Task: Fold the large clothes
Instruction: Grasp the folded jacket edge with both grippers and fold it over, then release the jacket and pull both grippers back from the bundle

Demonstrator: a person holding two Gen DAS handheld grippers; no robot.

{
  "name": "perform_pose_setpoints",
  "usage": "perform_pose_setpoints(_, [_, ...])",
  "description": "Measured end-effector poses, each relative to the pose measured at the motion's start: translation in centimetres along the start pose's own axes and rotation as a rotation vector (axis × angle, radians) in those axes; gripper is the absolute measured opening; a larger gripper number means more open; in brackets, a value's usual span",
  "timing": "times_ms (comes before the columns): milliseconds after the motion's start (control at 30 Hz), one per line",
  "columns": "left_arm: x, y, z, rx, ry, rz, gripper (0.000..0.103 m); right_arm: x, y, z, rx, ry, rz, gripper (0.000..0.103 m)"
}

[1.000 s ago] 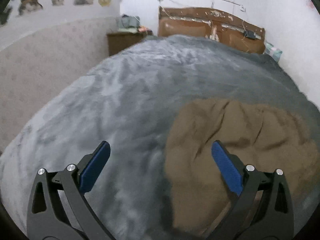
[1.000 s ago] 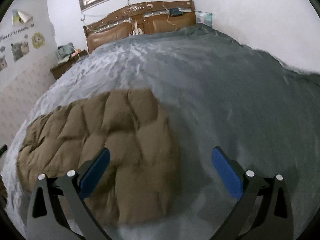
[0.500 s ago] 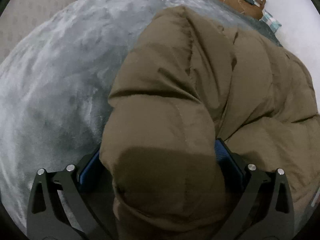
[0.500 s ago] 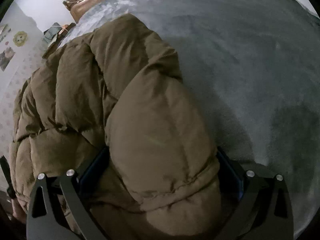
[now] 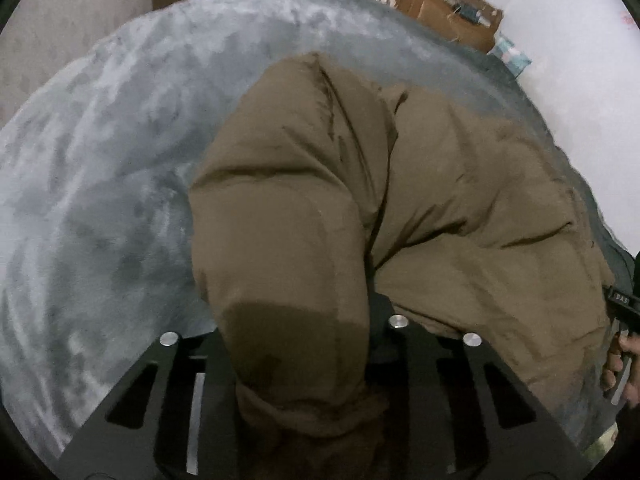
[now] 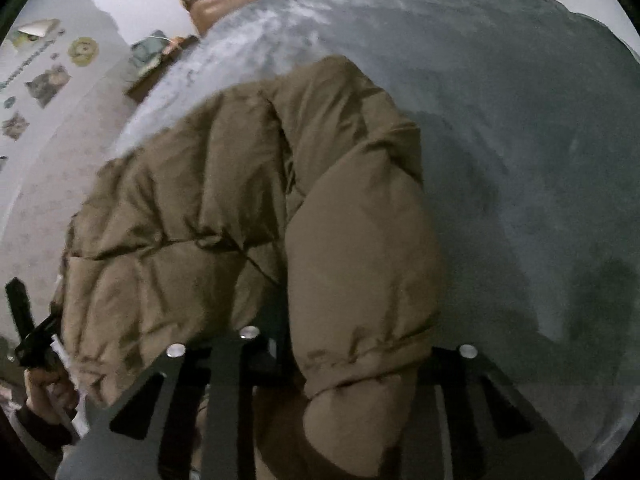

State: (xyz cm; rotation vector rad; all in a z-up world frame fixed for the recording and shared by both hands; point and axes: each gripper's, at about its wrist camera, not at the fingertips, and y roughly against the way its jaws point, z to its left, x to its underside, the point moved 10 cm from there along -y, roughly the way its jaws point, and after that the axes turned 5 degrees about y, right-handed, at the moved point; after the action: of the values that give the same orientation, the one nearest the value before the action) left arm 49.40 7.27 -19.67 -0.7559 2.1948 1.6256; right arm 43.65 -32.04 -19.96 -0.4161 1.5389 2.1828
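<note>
Scene: I am looking down both grippers at a bed (image 5: 100, 184) covered with a grey plush blanket, a wooden headboard (image 5: 424, 4) at its far end.
Garment: a large brown puffer jacket (image 5: 460, 200) lies bunched on the near part of the bed, its quilted body spread between my two views.
Left gripper (image 5: 296, 356): its jaws are closing, with a padded end of the jacket, seemingly a sleeve, between them; the fabric bulges up and hides the pads, and the black finger frames sit tight against it on both sides.
Right gripper (image 6: 352, 364): its jaws are closing too, around another padded roll of the jacket (image 6: 208, 208) with an elastic cuff; the pads are hidden under the cloth.
Hands: in the left view a hand (image 5: 620, 360) shows at the right edge on the other tool's handle; in the right view a hand (image 6: 44, 392) shows at the lower left.
Wall: animal stickers (image 6: 46, 82) on the left wall.
</note>
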Motion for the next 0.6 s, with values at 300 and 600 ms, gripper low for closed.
perform_pose_setpoints(300, [2.2,10.5,-3.3,0.010,-0.114,-0.105,0.040,2.4,13.5,2.5,-0.055,0.083,-0.160,0.036])
perform_pose_setpoints(600, [8.2,8.2,2.4,-0.083,0.025,-0.064,0.092,12.4,11.1,-4.6,0.158,0.002,-0.085,0.082])
